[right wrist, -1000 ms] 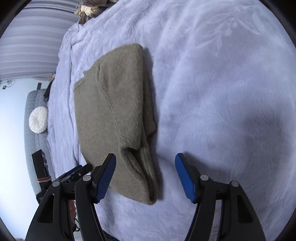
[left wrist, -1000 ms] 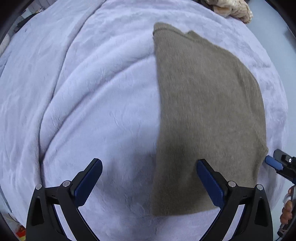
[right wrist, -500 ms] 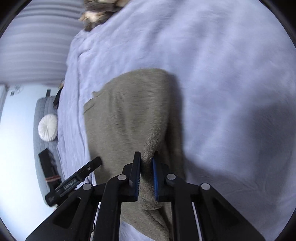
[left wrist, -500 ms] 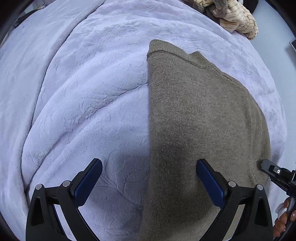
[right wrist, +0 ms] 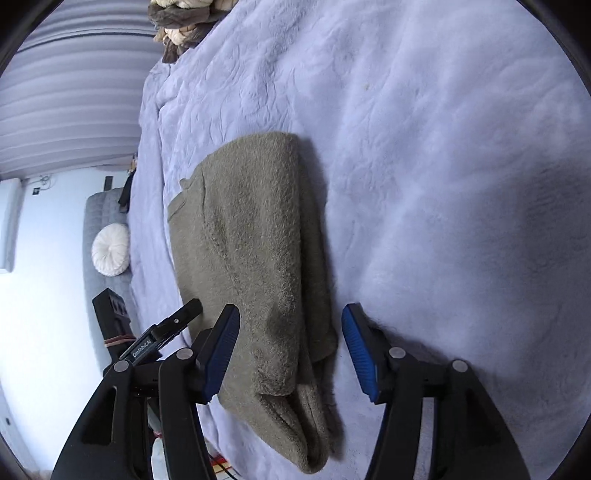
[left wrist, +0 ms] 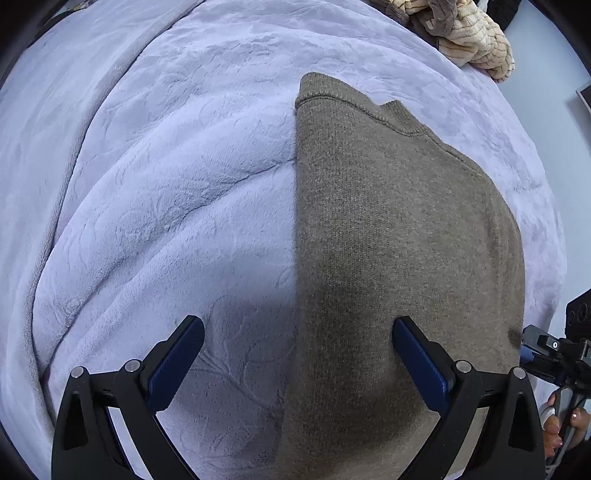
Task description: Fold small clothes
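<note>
An olive-brown knit sweater (left wrist: 399,229) lies folded lengthways on the lavender blanket (left wrist: 166,184). My left gripper (left wrist: 299,365) hangs open just above its near part, with the sweater's straight left edge running between the two fingers and nothing gripped. In the right wrist view the sweater (right wrist: 251,258) shows stacked layers at its near end. My right gripper (right wrist: 291,350) straddles that end with its jaws opening, and the blue pads stand clear of the cloth. The right gripper's tip (left wrist: 546,347) shows at the sweater's right edge.
A heap of beige and brown clothes (left wrist: 469,33) sits at the far end of the bed. Beyond the bed's left edge stands a grey bench with a round white cushion (right wrist: 110,249). A person's hand (left wrist: 561,428) shows at the lower right.
The right gripper shut on the sweater's near fold half a second ago and has since let go and opened. The left gripper came down closer to the sweater, then held still.
</note>
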A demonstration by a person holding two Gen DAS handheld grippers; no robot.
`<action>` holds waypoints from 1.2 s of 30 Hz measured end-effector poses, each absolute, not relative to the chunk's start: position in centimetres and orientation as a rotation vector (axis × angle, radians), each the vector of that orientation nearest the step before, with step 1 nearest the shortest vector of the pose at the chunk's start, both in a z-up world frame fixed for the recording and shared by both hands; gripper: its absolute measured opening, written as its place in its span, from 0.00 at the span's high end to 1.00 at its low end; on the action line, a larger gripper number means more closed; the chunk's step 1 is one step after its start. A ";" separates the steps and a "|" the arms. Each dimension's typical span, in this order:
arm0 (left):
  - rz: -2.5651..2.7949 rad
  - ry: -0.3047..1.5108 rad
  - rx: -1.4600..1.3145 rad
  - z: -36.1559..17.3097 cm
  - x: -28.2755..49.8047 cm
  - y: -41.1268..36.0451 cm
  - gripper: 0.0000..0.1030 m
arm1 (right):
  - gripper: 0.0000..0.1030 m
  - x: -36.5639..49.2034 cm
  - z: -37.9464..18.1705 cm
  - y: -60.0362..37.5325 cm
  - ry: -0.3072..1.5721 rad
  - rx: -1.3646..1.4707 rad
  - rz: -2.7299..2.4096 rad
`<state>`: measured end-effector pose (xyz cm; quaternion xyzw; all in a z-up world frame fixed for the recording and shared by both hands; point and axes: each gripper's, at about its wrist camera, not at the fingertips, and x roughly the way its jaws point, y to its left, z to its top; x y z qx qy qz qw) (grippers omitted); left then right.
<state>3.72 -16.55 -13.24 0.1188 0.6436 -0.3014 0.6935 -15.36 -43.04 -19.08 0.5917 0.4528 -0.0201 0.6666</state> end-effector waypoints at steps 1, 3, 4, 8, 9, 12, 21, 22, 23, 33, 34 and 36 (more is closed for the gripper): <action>-0.674 1.436 0.270 -13.2 3.7 -16.7 0.01 | 0.39 -15.2 -19.5 -43.0 1.027 1.338 -0.042; -0.677 1.433 0.274 -12.9 3.4 -15.3 0.01 | 0.39 -14.7 -20.5 -43.0 1.038 1.351 -0.049; -0.679 1.433 0.276 -12.9 3.4 -15.4 0.01 | 0.38 -14.4 -20.8 -43.0 1.038 1.359 -0.049; -0.681 1.437 0.268 -13.0 3.4 -15.7 0.01 | 0.35 -12.3 -20.8 -42.0 1.062 1.328 -0.012; -0.680 1.438 0.265 -13.0 3.4 -15.7 0.01 | 0.35 -11.6 -20.7 -41.8 1.078 1.306 -0.001; -0.681 1.440 0.259 -13.1 3.5 -15.5 0.01 | 0.35 -10.2 -19.9 -40.8 1.077 1.253 0.067; -0.890 1.485 0.112 -12.9 5.0 -14.8 0.01 | 0.35 -11.3 -20.3 -41.4 1.044 1.257 0.128; -0.904 1.495 0.110 -13.1 5.2 -14.9 0.01 | 0.35 -11.5 -20.5 -41.6 1.046 1.256 0.129; -0.917 1.513 0.111 -13.6 5.3 -15.0 0.01 | 0.35 -11.7 -20.6 -41.6 1.048 1.253 0.132; -0.933 1.562 0.132 -15.8 3.7 -17.2 0.01 | 0.32 -9.2 -21.5 -40.4 1.036 1.270 0.139; -0.931 1.559 0.146 -15.8 3.6 -17.4 0.01 | 0.32 -9.1 -21.6 -40.2 1.038 1.271 0.132; -0.928 1.555 0.161 -15.7 3.4 -17.7 0.01 | 0.32 -8.9 -21.7 -40.1 1.036 1.287 0.108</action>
